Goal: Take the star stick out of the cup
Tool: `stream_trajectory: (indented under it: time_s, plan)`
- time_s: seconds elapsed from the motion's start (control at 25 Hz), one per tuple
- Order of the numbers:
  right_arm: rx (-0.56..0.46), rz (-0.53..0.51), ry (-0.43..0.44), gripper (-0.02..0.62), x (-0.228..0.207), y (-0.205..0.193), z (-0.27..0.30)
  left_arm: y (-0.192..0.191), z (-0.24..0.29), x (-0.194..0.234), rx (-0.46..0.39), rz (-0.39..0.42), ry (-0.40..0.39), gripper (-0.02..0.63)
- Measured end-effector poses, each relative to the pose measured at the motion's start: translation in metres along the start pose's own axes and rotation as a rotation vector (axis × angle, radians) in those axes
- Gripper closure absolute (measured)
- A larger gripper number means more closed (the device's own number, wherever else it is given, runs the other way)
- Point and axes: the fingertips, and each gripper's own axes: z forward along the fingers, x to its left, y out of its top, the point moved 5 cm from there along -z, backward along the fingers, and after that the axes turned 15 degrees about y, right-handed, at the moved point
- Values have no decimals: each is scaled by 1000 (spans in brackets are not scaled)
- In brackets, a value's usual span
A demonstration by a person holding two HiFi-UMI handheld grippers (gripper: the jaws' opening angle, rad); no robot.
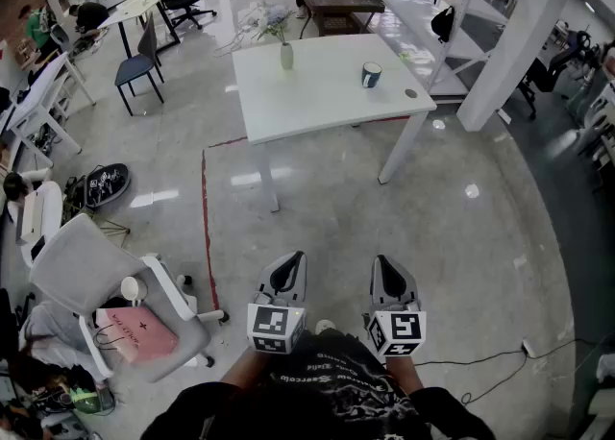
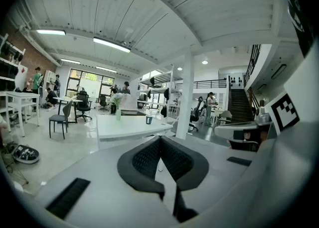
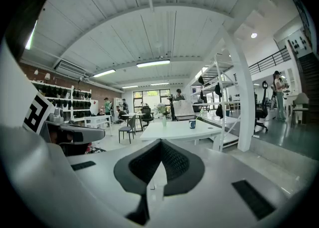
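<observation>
A dark blue cup stands on the far right part of a white table, well ahead of me across the floor. No star stick can be made out in it at this distance. The cup is small in the left gripper view and the cup is just as small in the right gripper view. My left gripper and right gripper hang side by side close to my body, far from the table. Both the left gripper and right gripper have their jaws together, with nothing between them.
A vase of flowers and a small dark disc also sit on the table. A white office chair with a pink bag stands to my left. A red tape line runs along the floor. A white pillar rises at right.
</observation>
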Motion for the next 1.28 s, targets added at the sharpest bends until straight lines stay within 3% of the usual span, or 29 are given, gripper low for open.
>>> stream_trajectory:
  time_s: [0.32,0.72,1.04,1.28]
  plan:
    - [5,30,-15,589,14,-11,0,-3,-7,5,15,46,-35,588]
    - [5,98,-4,586,43,-31,11,-23,-20,34,50,31,-57,586]
    - [33,86,3,586,22,-34,49,-23,20,48,73,19,-26,587]
    - [4,108,40,586,-47,-20,113,-16,103,44,104,2,-1,588]
